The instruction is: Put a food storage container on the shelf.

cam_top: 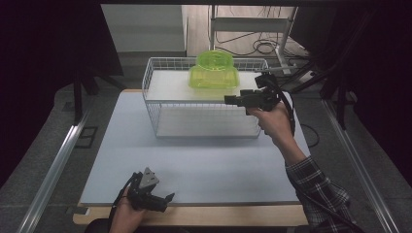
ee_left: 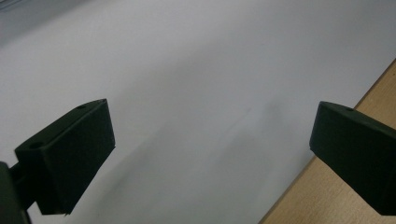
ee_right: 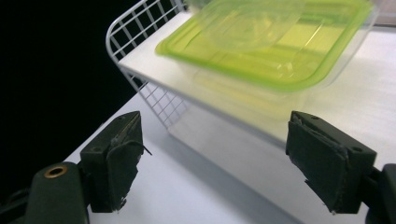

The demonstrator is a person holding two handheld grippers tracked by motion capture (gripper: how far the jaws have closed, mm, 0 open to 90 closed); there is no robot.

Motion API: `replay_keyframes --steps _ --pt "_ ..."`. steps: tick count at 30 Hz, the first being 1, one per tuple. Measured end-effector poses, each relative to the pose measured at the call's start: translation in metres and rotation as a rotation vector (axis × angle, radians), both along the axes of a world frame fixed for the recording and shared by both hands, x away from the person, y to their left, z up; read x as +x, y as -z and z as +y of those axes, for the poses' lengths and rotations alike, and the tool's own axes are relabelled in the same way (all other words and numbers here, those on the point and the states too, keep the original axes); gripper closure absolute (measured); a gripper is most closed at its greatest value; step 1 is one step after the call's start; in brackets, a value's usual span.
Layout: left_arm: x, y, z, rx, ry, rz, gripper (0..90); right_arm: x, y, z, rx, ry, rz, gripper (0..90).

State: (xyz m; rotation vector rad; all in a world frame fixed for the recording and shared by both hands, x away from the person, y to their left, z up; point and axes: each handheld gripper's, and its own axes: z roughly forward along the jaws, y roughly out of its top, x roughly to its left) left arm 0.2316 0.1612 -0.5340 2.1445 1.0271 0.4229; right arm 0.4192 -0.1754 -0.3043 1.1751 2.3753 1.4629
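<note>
A clear rectangular container with a lime-green lid (cam_top: 214, 77) (ee_right: 271, 51) sits on the top shelf of a white wire rack (cam_top: 151, 82) (ee_right: 135, 32). A round lime-green container (cam_top: 214, 59) (ee_right: 247, 18) rests on that lid. My right gripper (cam_top: 227, 100) (ee_right: 212, 158) hovers at the rack's front right, pointing left, open, a short way from the rectangular container, with nothing between its jaws. My left gripper (cam_top: 170, 197) (ee_left: 210, 154) lies low at the mat's near edge, open and holding nothing.
A pale mat (cam_top: 194, 165) (ee_left: 196, 70) covers a wooden table (cam_top: 218, 216) (ee_left: 327, 200). The rack's lower shelf (cam_top: 204, 124) is bare. Cables and a metal frame (cam_top: 252, 29) lie on the floor beyond the table. A metal rail (cam_top: 58, 160) runs along the left.
</note>
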Motion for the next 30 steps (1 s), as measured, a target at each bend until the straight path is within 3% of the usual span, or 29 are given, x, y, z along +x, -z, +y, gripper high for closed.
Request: replay_keyframes --steps 11,30 --pt "0.0 0.0 0.0 0.0 -0.001 0.001 0.0 -0.018 0.023 0.0 -0.045 -0.037 -0.006 16.4" --pt "0.0 0.0 0.0 0.006 0.0 0.003 0.0 -0.035 0.058 -0.01 -0.085 -0.047 -0.002 13.4"
